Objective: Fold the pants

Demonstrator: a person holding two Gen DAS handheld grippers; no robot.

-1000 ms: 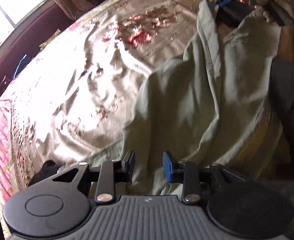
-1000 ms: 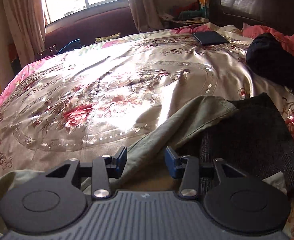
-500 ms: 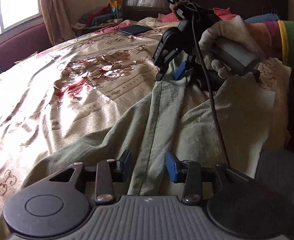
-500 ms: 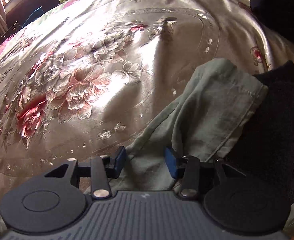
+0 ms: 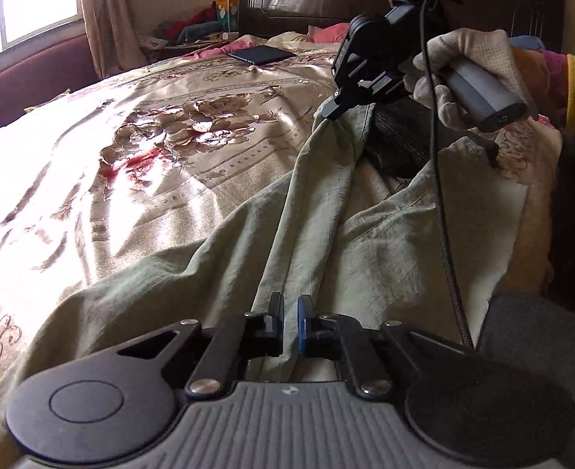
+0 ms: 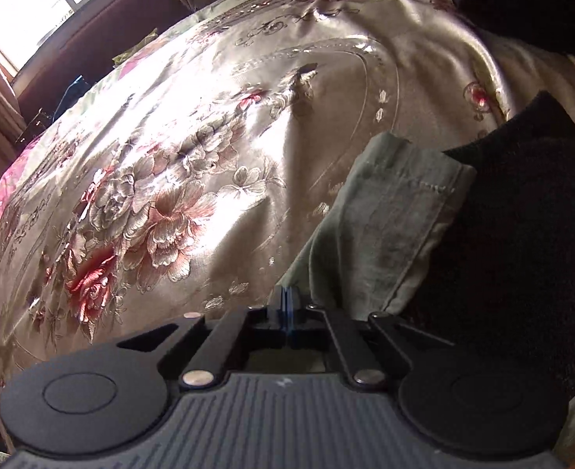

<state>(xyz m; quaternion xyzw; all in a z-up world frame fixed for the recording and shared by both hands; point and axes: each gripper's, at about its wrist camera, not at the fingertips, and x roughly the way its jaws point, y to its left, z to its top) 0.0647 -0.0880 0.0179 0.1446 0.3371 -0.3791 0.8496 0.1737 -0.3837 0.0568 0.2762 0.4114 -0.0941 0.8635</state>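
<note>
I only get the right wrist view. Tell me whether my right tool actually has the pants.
Observer: It does. In the left wrist view the right tool pinches an edge of the pants, and the cloth is pulled up into a peak there.
Operator: Report the left tool.
Observer: The left tool is closed on a ridge of the pants, with cloth between its fingers.
Operator: Say what lies between the two tools.
Observer: A raised fold of the pants runs from one tool to the other, beside the flowered bedspread.
</note>
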